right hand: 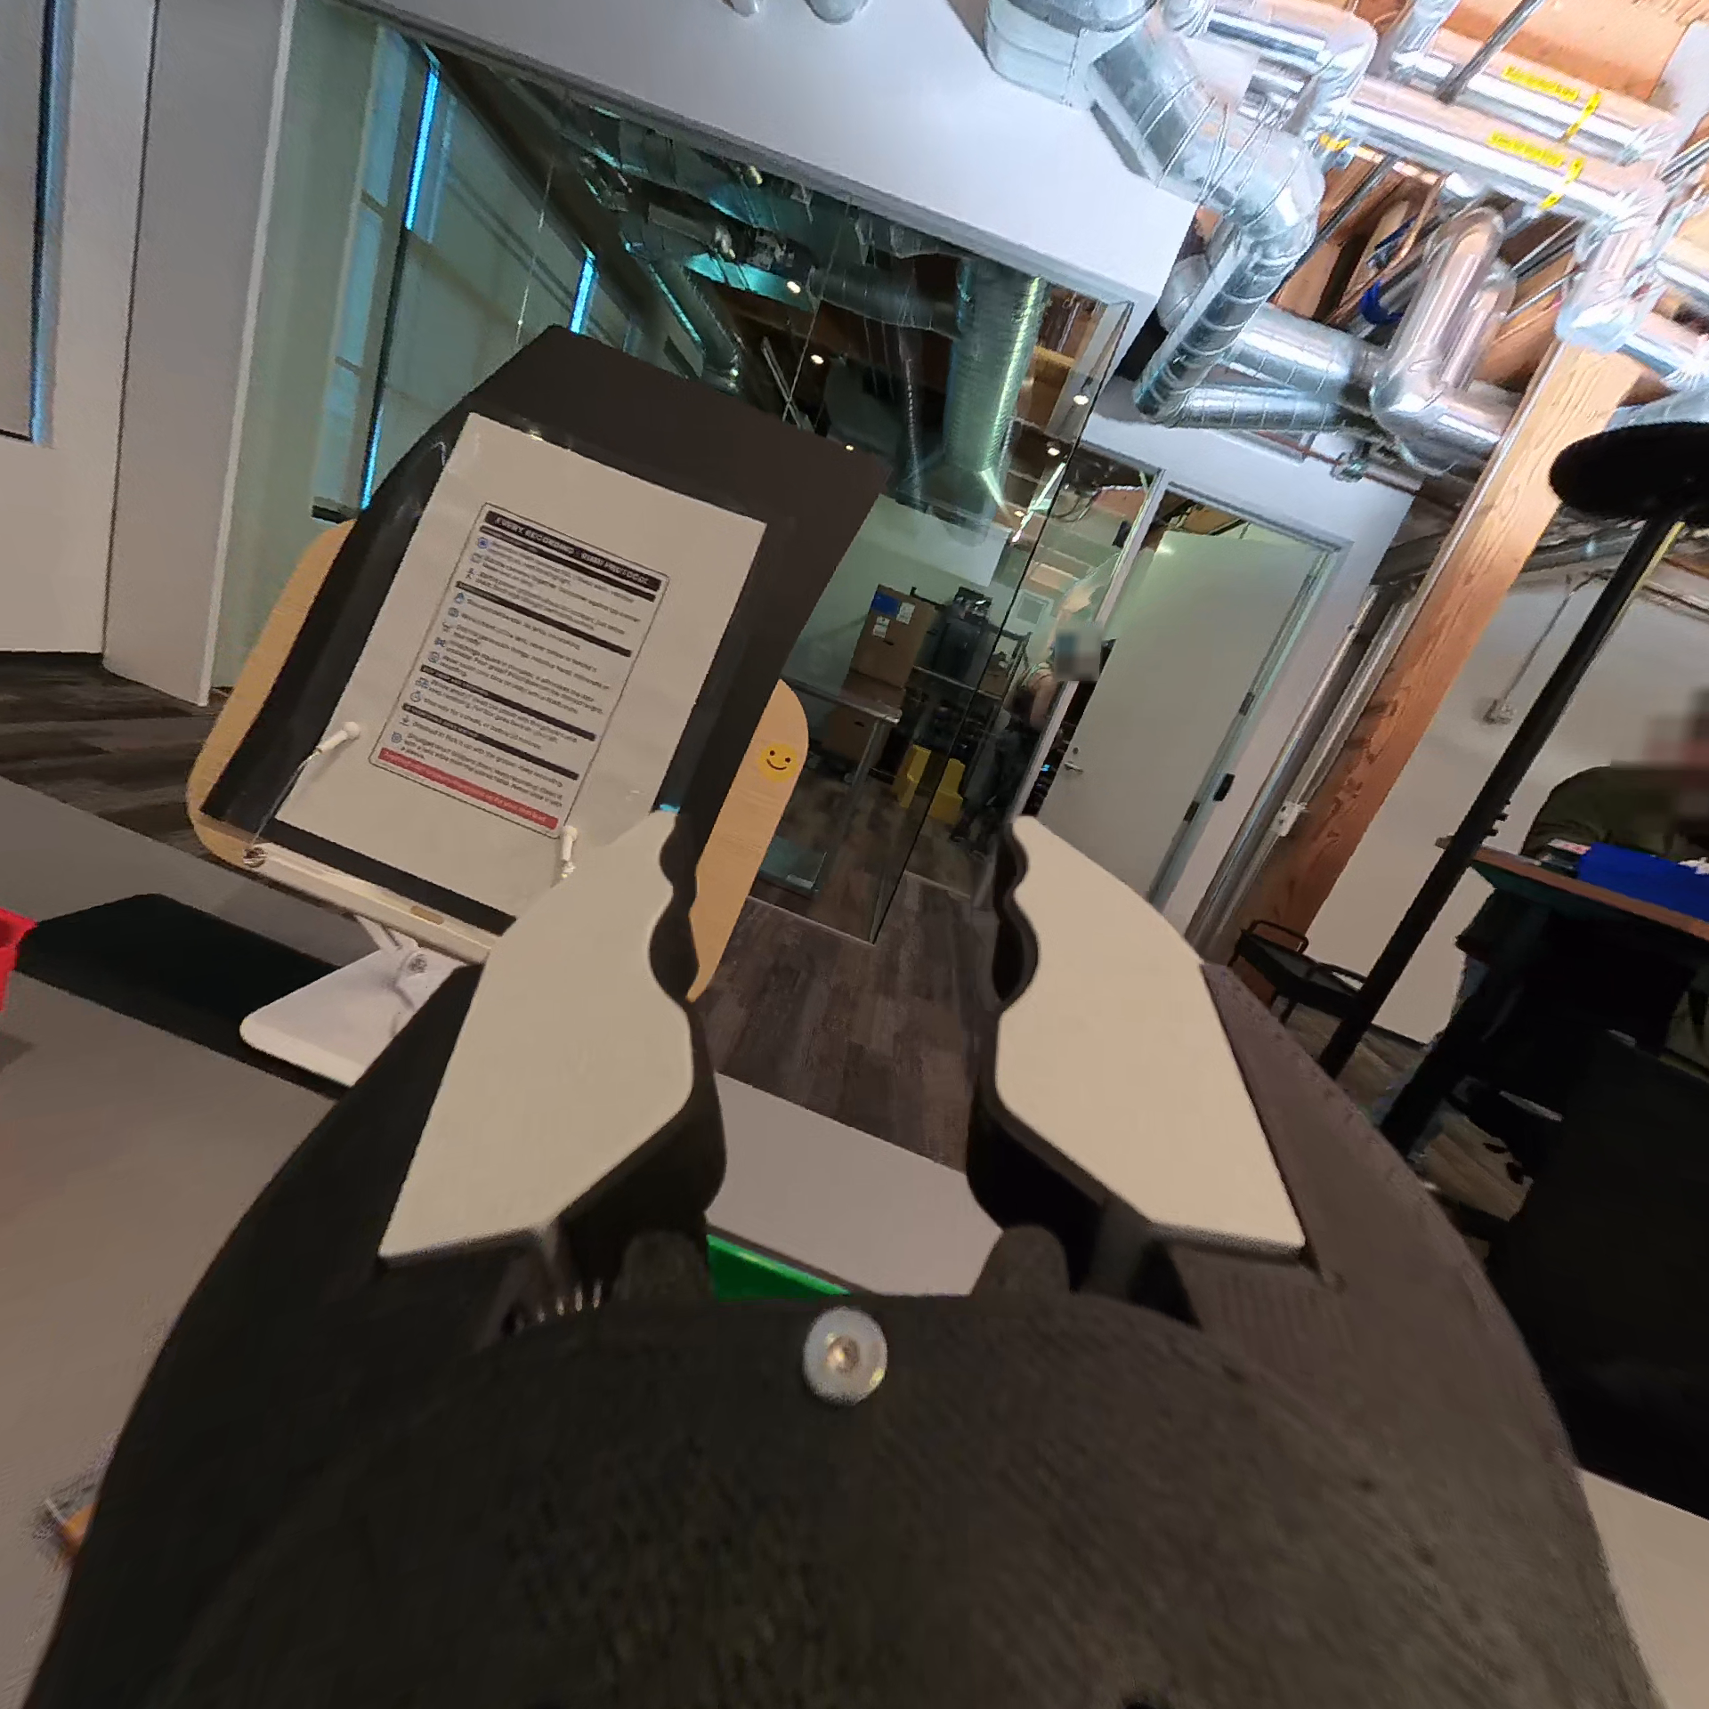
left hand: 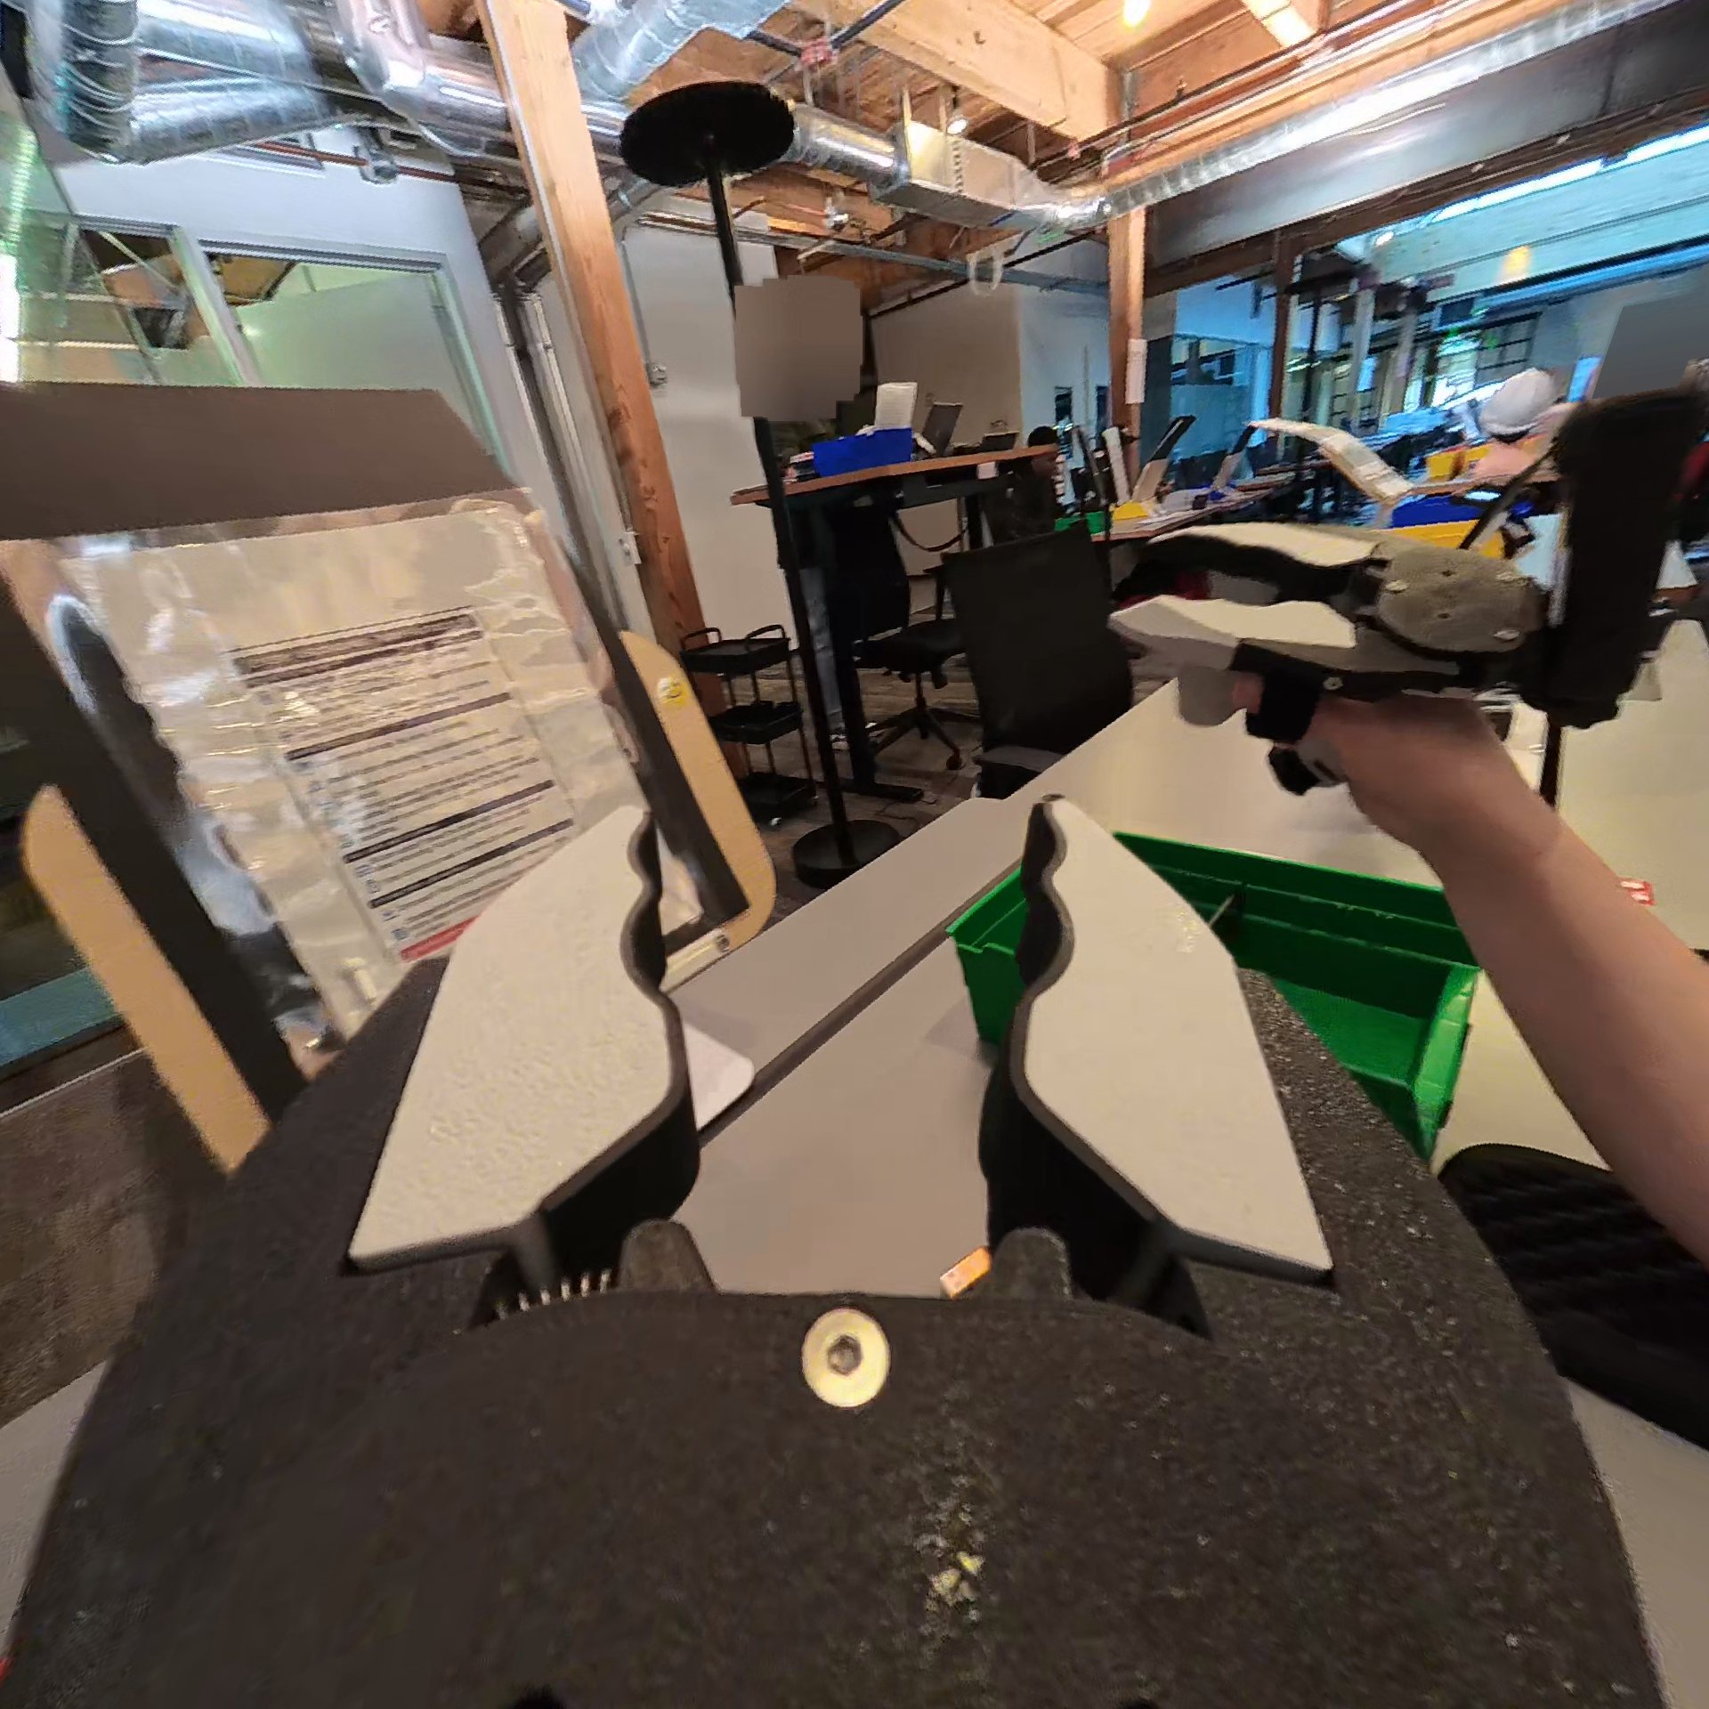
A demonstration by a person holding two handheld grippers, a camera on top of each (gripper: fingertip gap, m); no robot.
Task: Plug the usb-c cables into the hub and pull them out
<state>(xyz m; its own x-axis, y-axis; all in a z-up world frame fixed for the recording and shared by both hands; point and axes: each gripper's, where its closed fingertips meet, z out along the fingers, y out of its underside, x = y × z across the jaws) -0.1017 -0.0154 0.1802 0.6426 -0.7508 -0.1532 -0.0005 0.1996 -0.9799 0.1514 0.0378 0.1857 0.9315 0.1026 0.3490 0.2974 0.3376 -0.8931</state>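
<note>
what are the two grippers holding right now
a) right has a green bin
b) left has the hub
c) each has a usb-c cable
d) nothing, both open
d: the left gripper and right gripper each show spread fingers with only the table between them.

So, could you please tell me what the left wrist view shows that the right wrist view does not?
Only the left wrist view shows the right gripper from outside, held in a hand, above an open green bin. Only the right wrist view shows the document stand's white base and a red corner. Both show the stand's printed sheet, the grey table and open, empty jaws; no hub or cable is visible.
</note>
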